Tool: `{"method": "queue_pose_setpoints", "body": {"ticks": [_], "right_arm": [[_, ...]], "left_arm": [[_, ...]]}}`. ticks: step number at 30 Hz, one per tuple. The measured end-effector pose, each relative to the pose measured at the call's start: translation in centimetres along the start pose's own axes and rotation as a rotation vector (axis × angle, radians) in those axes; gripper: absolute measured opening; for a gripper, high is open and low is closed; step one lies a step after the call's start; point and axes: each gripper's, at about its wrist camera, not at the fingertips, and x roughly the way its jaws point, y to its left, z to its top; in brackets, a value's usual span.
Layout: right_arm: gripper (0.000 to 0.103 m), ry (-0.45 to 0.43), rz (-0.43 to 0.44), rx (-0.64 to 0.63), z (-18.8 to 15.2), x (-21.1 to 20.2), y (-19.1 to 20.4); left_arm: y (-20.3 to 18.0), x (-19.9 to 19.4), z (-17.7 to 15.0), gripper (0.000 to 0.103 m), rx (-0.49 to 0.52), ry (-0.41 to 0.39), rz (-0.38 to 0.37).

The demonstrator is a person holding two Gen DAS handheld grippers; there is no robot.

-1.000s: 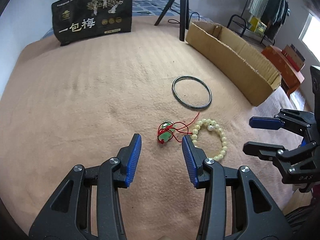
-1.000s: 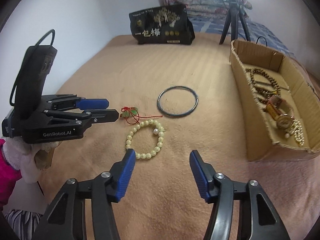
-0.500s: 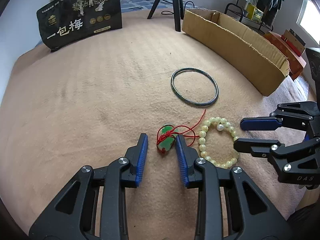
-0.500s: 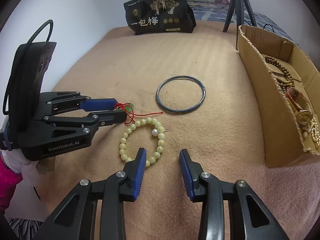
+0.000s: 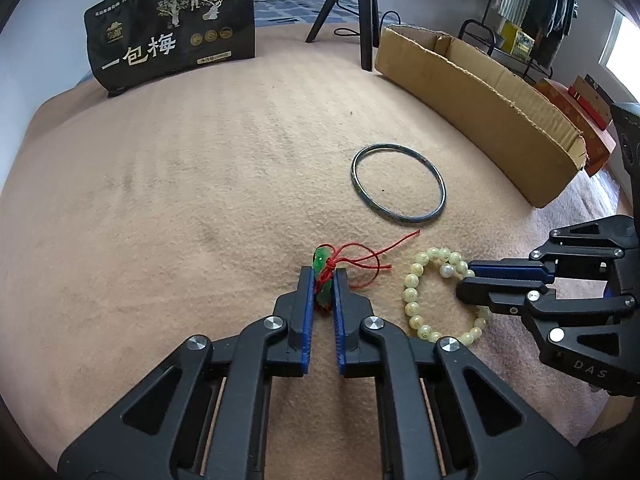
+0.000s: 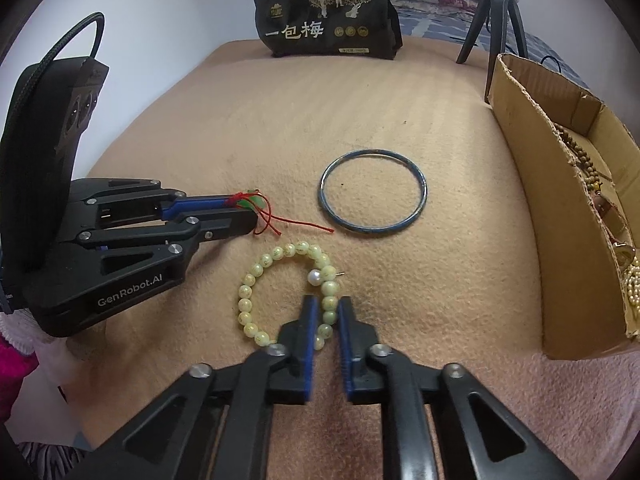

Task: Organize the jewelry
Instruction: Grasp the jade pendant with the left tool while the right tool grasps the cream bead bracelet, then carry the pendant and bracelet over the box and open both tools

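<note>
While you hold both tools low over the tan blanket, each is clamped on a piece.
Left tool: your jaws have just been closing and now pinch the green pendant, which lies on the blanket; its red cord trails toward the bangle.
Right tool: your jaws have just been closing and now grip one side of the pale bead bracelet; the rest of the loop lies flat on the blanket, to the left of the blue pads.
Bangle: dark blue-green ring, flat on the blanket, beyond both pieces, touching neither.
Cardboard box: to your right, open-topped, with brown beads and other jewelry inside.
Black bag: upright at the blanket's far edge.
Tripod: beside the box's far end.
</note>
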Motion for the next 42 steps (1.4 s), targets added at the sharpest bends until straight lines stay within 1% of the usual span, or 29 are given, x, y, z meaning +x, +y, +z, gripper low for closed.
{"method": "queue_pose_setpoints", "body": {"ticks": [6, 13, 19, 22, 27, 33, 42], "right_arm": [[0.005, -0.02, 0.011, -0.006, -0.1, -0.7, 0.6], [0.005, -0.066, 0.023, -0.022, -0.1, -2.8, 1.9], [0.005, -0.1, 0.019, -0.023, -0.3, -4.7, 2.3], [0.005, -0.12, 0.014, -0.018, -0.9, -6.1, 2.2], [0.005, -0.151, -0.001, 0.005, -1.9, -8.0, 1.4], [0.005, -0.196, -0.03, 0.047, -3.2, -11.1, -0.3], [0.005, -0.269, -0.081, 0.116, -4.7, -15.5, -3.3]], "left_arm": [[0.0, -1.0, -0.4, 0.005, 0.001, -0.011, 0.014], [0.5, -2.8, -1.0, 0.005, -0.013, -0.037, 0.02], [1.2, -4.8, -1.4, 0.005, -0.033, -0.062, 0.029], [1.3, -5.8, -1.6, 0.005, -0.04, -0.074, 0.029], [1.0, -7.5, -1.8, 0.005, -0.049, -0.105, 0.02], [-0.1, -8.7, -1.6, 0.005, -0.044, -0.128, 0.007], [-2.4, -9.7, -0.1, 0.005, -0.019, -0.165, -0.025]]}}
